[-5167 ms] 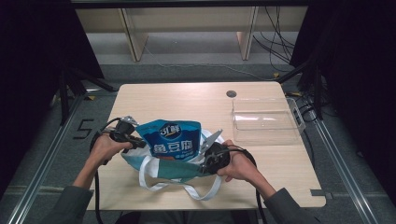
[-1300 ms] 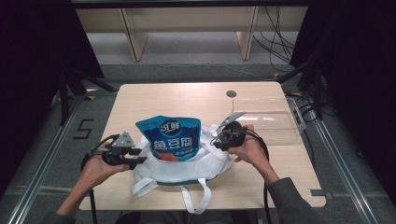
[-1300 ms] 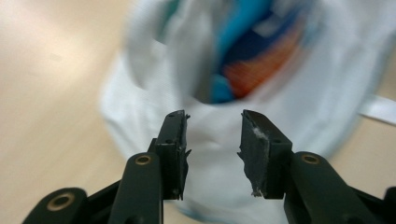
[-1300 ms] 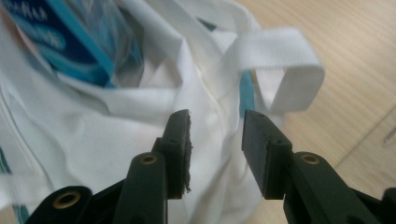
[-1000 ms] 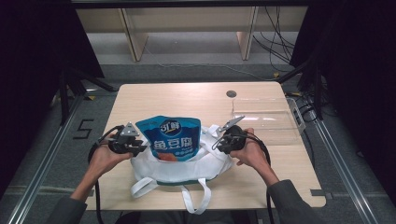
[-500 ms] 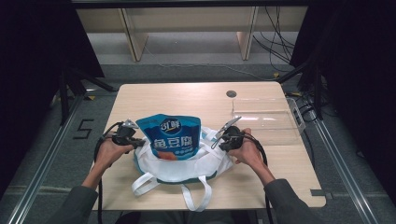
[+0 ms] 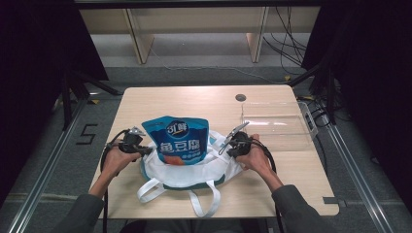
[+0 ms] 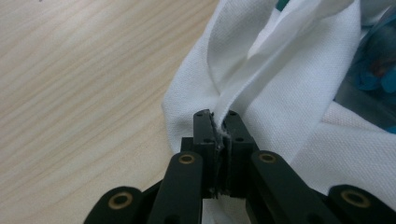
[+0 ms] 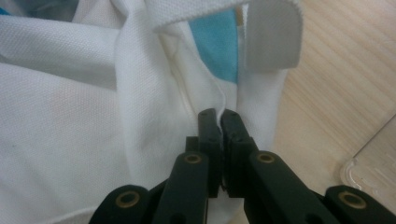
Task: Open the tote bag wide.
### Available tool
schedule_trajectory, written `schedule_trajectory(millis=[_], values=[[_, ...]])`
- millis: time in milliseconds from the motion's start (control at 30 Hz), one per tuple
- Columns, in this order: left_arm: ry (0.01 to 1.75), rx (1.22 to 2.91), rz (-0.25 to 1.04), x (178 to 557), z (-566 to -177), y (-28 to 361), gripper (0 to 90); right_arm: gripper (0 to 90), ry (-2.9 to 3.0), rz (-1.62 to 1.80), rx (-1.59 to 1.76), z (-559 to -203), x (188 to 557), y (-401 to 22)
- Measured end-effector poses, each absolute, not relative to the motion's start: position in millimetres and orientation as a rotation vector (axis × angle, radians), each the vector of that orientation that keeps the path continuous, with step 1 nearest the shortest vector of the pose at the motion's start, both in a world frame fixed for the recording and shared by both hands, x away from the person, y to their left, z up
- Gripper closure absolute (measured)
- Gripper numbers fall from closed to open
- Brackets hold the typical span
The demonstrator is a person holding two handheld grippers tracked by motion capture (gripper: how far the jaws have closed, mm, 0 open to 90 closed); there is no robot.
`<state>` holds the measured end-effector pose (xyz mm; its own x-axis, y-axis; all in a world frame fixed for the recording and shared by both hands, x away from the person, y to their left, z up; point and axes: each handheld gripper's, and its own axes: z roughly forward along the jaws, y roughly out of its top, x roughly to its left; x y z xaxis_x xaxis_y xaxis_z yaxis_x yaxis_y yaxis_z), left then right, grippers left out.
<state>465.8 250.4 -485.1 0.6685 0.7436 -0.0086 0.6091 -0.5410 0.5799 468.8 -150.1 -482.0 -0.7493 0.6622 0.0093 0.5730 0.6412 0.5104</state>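
A white cloth bag (image 7: 187, 172) with teal trim and white handles lies on the wooden table (image 7: 194, 99). A blue snack pouch (image 7: 180, 141) with white lettering stands upright in its mouth. At the bag's left edge my left gripper (image 7: 145, 151) is shut on a fold of the white fabric (image 8: 243, 88); its jaws (image 8: 218, 122) have just been closing and now pinch the cloth. My right gripper (image 7: 227, 148) holds the bag's right edge, its jaws (image 9: 219, 116) likewise just closed on a thin fold of fabric (image 9: 154, 98).
A clear plastic tray (image 7: 274, 124) sits on the table to the right of the bag, close to the right hand. A dark round hole (image 7: 240, 97) marks the tabletop behind it. A white strap (image 9: 273, 32) hangs beside the right jaws.
Both hands have come down and inward onto the bag's two side edges, and both grippers have closed on the fabric. The pouch still stands upright in the bag.
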Motion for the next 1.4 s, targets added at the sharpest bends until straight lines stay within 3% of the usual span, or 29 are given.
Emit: schedule_trajectory(millis=[233, 367, 767, 1067, 1400], values=[[1.044, 2.317, 0.312, 464.4, -482.8, 252.3, 82.5, 87.1, 2.677, 0.768, 1.04, -481.8, 469.6, -152.0], [1.067, 2.277, 0.322, 462.9, -476.8, 258.3, 71.1, 80.5, 2.67, 0.805, 1.066, -477.3, 468.2, -155.3], [1.057, 2.207, 0.323, 440.6, -448.6, 265.9, 51.1, 62.6, 2.617, 0.928, 1.08, -458.7, 456.2, -161.7], [1.042, 2.18, 0.414, 410.0, -424.4, 262.9, 33.2, 47.0, 2.589, 0.907, 1.068, -450.2, 451.5, -166.7], [1.019, 2.141, 0.444, 376.3, -416.1, 271.9, 29.7, 42.3, 2.587, 0.897, 1.057, -445.3, 445.6, -164.5]])
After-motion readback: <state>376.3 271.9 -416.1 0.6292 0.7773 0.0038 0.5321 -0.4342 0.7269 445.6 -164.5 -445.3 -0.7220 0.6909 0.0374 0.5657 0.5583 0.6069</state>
